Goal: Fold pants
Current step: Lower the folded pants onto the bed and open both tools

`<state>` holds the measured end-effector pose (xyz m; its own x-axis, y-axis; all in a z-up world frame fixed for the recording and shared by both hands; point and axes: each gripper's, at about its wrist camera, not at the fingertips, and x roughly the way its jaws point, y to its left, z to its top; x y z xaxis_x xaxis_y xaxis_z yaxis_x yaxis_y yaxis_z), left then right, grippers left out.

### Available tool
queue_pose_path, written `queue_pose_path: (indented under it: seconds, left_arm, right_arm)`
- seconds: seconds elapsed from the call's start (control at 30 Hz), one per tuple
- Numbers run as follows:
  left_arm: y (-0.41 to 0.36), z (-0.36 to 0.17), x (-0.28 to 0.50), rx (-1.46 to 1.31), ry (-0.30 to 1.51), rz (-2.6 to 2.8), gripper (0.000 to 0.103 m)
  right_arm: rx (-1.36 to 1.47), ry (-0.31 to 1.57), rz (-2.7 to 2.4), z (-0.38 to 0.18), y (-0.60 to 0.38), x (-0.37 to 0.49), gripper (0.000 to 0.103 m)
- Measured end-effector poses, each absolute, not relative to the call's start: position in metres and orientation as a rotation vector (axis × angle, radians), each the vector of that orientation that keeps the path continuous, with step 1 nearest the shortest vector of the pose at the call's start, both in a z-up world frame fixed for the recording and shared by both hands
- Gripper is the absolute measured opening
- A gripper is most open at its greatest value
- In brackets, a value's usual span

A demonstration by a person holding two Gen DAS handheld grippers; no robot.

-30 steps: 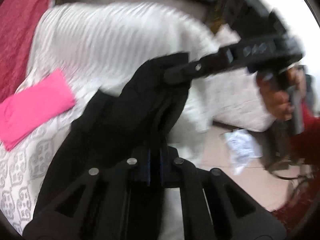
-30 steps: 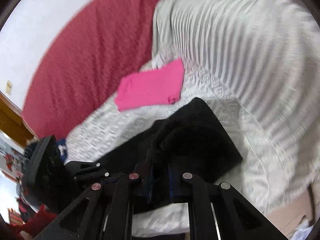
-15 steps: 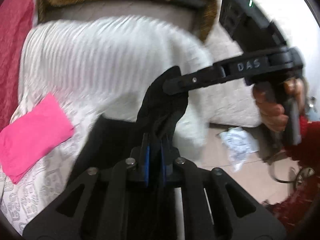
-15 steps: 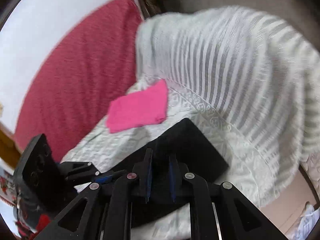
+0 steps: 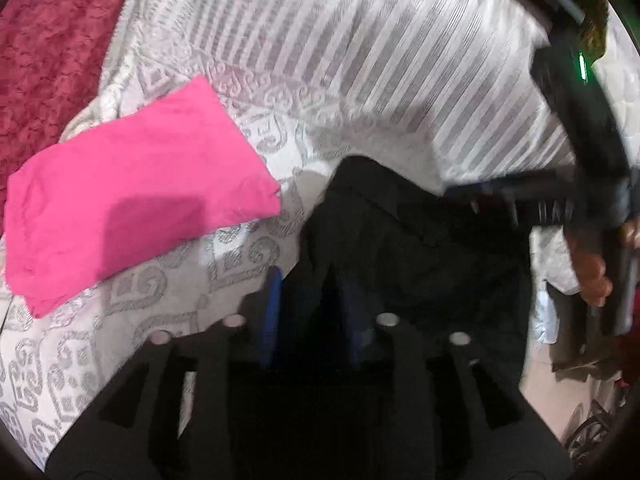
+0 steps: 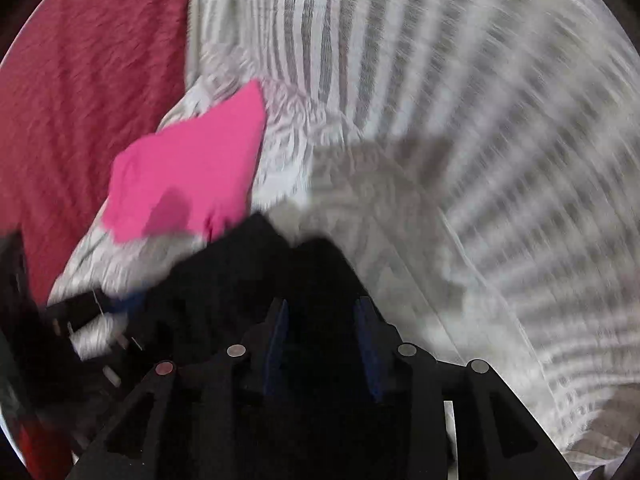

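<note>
The black pants (image 5: 412, 248) lie bunched on the white patterned bedspread (image 5: 132, 300), also seen in the right wrist view (image 6: 248, 280). My left gripper (image 5: 310, 304) is over their near edge with its blue-lined jaws spread apart; black cloth lies between and under them. My right gripper (image 6: 322, 328) also has its jaws spread over the black cloth. The right gripper shows at the right of the left wrist view (image 5: 480, 196), low over the pants. The frames are blurred.
A folded pink garment (image 5: 128, 208) lies on the bedspread left of the pants, also in the right wrist view (image 6: 188, 172). A white and grey striped blanket (image 5: 380, 60) covers the far side. A red cover (image 5: 44, 40) lies far left. The floor (image 5: 540, 380) shows at right.
Both grippers came down from holding the pants raised to the bedspread, and their jaws have opened. The pants now rest on the bed near the pink garment.
</note>
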<state>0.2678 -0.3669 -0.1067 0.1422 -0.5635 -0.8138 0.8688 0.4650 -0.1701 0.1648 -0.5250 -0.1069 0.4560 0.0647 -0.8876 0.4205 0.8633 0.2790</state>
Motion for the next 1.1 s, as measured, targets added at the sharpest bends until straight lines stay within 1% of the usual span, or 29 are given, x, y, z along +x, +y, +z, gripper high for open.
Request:
queue_pose_path:
  seconds: [0.03, 0.07, 0.1, 0.13, 0.23, 0.27, 0.3, 0.33, 0.37, 0.43, 0.47, 0.5, 0.53, 0.6, 0.63, 0.7, 0.77, 0.83, 0.9, 1.0, 1.1]
  left_arm:
    - [-0.361, -0.098, 0.266, 0.374, 0.939, -1.071, 0.037]
    - [-0.357, -0.090, 0.265, 0.365, 0.923, -1.072, 0.039]
    - [-0.351, -0.081, 0.264, 0.353, 0.910, -1.070, 0.043]
    - [-0.342, -0.071, 0.262, 0.331, 0.896, -1.069, 0.046]
    - [-0.317, -0.051, 0.249, 0.313, 0.866, -1.059, 0.048]
    - [-0.305, -0.047, 0.242, 0.310, 0.856, -1.057, 0.048]
    - [-0.296, -0.045, 0.239, 0.308, 0.849, -1.051, 0.048]
    - [-0.276, -0.042, 0.229, 0.310, 0.836, -1.025, 0.048]
    - [-0.260, -0.041, 0.224, 0.312, 0.828, -1.001, 0.048]
    - [-0.220, -0.038, 0.211, 0.307, 0.816, -0.936, 0.048]
    - [-0.186, -0.037, 0.204, 0.288, 0.813, -0.879, 0.048]
    - [-0.169, -0.039, 0.204, 0.271, 0.814, -0.840, 0.049]
    - [-0.140, -0.040, 0.200, 0.239, 0.818, -0.775, 0.050]
    - [-0.087, -0.047, 0.194, 0.176, 0.837, -0.639, 0.052]
    - [-0.053, -0.052, 0.189, 0.128, 0.859, -0.551, 0.053]
    - [-0.007, -0.060, 0.180, 0.056, 0.886, -0.441, 0.053]
    - [0.030, -0.066, 0.169, -0.011, 0.886, -0.361, 0.053]
    - [0.058, -0.071, 0.160, -0.067, 0.886, -0.311, 0.053]
    - [0.063, -0.077, 0.155, -0.072, 0.891, -0.309, 0.053]
    - [0.048, -0.083, 0.152, -0.005, 0.893, -0.362, 0.053]
    - [0.015, -0.095, 0.159, 0.055, 0.898, -0.482, 0.053]
  right_arm:
    - [0.496, 1.078, -0.224, -0.104, -0.524, 0.155, 0.040]
    - [0.481, 1.060, -0.206, -0.101, -0.525, 0.139, 0.048]
    - [0.471, 1.051, -0.186, -0.100, -0.525, 0.129, 0.056]
    - [0.460, 1.052, -0.163, -0.099, -0.525, 0.119, 0.059]
    - [0.419, 1.096, -0.153, -0.109, -0.523, 0.107, 0.059]
    - [0.426, 1.096, -0.151, -0.112, -0.524, 0.105, 0.055]
    - [0.438, 1.069, -0.140, -0.110, -0.524, 0.102, 0.038]
    - [0.440, 1.062, -0.133, -0.109, -0.521, 0.100, 0.029]
    - [0.415, 1.053, -0.159, -0.103, -0.517, 0.095, 0.010]
    - [0.387, 1.027, -0.202, -0.091, -0.514, 0.079, 0.009]
    - [0.384, 1.028, -0.212, -0.090, -0.515, 0.069, 0.009]
    - [0.387, 1.051, -0.233, -0.096, -0.518, 0.060, 0.010]
    - [0.401, 1.071, -0.246, -0.104, -0.523, 0.060, 0.011]
    - [0.449, 1.096, -0.288, -0.120, -0.531, 0.048, 0.028]
    - [0.462, 1.078, -0.293, -0.119, -0.532, 0.043, 0.032]
    - [0.459, 1.036, -0.364, -0.105, -0.534, 0.034, 0.050]
    - [0.409, 0.992, -0.469, -0.084, -0.534, 0.031, 0.059]
    - [0.364, 0.899, -0.510, -0.058, -0.527, 0.032, 0.061]
    - [0.349, 0.865, -0.397, -0.040, -0.508, 0.046, 0.062]
    - [0.263, 0.918, -0.212, -0.034, -0.460, 0.087, 0.062]
    - [0.153, 0.983, -0.161, -0.046, -0.416, 0.127, 0.061]
